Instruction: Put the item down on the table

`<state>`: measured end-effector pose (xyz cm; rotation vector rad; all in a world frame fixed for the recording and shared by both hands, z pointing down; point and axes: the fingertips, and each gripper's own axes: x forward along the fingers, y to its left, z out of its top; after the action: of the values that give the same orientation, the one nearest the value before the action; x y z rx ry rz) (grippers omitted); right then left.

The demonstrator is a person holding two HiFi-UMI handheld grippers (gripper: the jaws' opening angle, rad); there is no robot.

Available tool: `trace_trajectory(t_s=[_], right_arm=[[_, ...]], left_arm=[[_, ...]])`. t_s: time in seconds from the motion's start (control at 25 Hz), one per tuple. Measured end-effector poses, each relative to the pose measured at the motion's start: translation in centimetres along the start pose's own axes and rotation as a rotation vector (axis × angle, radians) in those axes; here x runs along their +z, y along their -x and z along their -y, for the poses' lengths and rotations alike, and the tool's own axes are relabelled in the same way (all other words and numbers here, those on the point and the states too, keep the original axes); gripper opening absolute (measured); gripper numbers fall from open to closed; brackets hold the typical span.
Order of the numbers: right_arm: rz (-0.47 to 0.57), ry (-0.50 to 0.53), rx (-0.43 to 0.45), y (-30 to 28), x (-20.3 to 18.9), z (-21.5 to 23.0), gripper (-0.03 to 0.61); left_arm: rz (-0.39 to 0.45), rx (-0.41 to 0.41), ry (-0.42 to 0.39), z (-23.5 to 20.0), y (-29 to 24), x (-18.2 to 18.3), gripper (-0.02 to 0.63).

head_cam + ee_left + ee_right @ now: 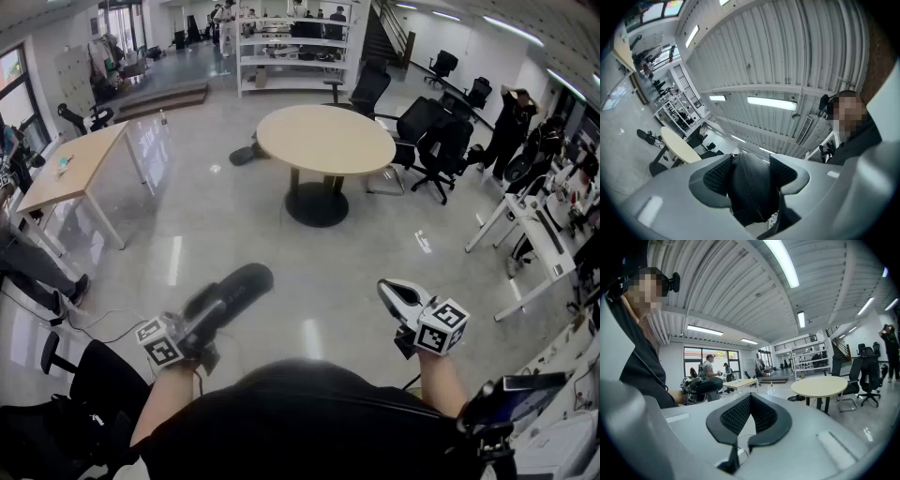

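1. Head cam is looking fwd and steeply down from the person's head; round table [325, 139] is sitting far, mid-frame.
2. Left gripper cam is tilting up at the ceiling [787, 56], w/ black pouch [752, 187] very near the lens; table far left.
3. Right gripper cam is facing level across the room; all 3 views are sharing that table.

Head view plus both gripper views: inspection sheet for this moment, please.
Surface: round beige table, top bare, well ahead of both claws.
Job's things: black zipped soft case, held in the air, not yet on the table.
Clutter: dark bundle on the floor beside the round table.
Grippers: left claw shut on the case; right claw shut, empty.
Cables: thin cable on the floor, lower left.
Surroundings: black office chairs, white shelving, long wooden table.
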<state>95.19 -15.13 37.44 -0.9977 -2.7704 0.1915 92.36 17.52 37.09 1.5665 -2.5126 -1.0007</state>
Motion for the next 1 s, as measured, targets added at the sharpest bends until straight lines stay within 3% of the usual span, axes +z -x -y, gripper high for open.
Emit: trace_trajectory(t_s=[0.52, 1.0], right_arm=[[-0.023, 0.0, 0.036, -5.1, 0.7, -0.5, 0.014], [-0.041, 0.049, 0.125, -17.1, 2.8, -5.9, 0.014]], left_arm=[[0.014, 0.005, 0.013, -3.3, 0.8, 2.7, 0.258], [0.112, 0.069, -0.004, -9.2, 9.6, 10.5, 0.258]])
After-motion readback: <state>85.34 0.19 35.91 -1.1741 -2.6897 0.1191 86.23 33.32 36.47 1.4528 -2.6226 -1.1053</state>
